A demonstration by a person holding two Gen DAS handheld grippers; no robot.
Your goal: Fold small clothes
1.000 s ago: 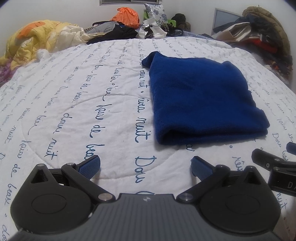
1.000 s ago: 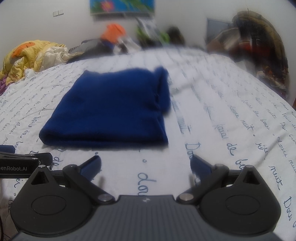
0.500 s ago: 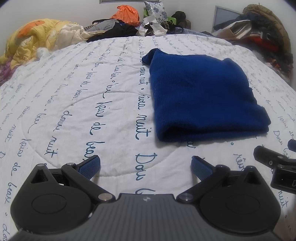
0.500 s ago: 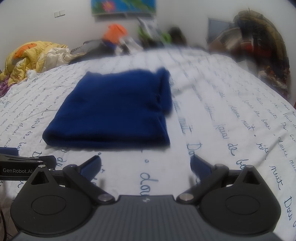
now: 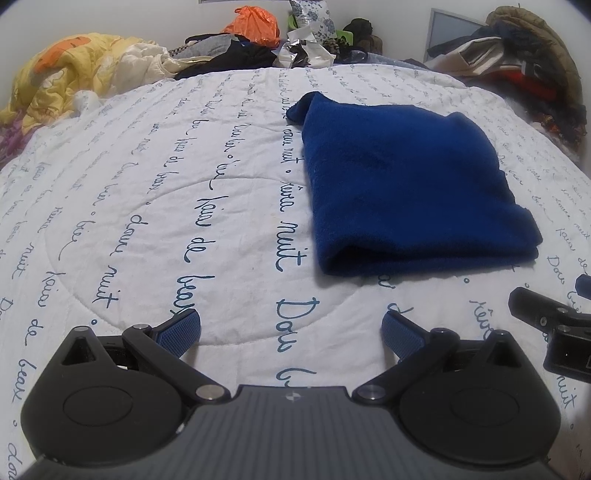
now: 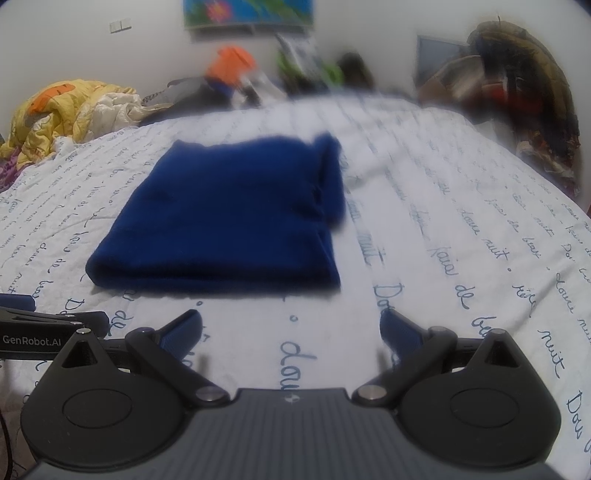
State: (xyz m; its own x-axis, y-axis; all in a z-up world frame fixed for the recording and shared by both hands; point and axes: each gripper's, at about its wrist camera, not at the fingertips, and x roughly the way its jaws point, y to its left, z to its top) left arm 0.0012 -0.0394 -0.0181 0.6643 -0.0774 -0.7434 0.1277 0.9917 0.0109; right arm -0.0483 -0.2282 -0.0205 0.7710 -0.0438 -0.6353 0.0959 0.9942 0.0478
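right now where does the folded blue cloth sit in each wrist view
Left wrist: folded blue cloth lies right of centre on the quilt, beyond the open left tongs.
Right wrist: it lies left of centre, beyond the open right tongs.
Shared landmark: orange bag at the far edge.

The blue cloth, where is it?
The folded blue cloth lies on the white quilt, ahead-right in the left wrist view, ahead-left in the right wrist view.

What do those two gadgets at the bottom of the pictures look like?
The left gripper and right gripper look alike: a grey ribbed body, two round black discs, black linkage arms with silver pivots, and blue textured pads on the jaws. White "GenRobot.AI" lettering marks the left one's side. No hands or sleeves show.
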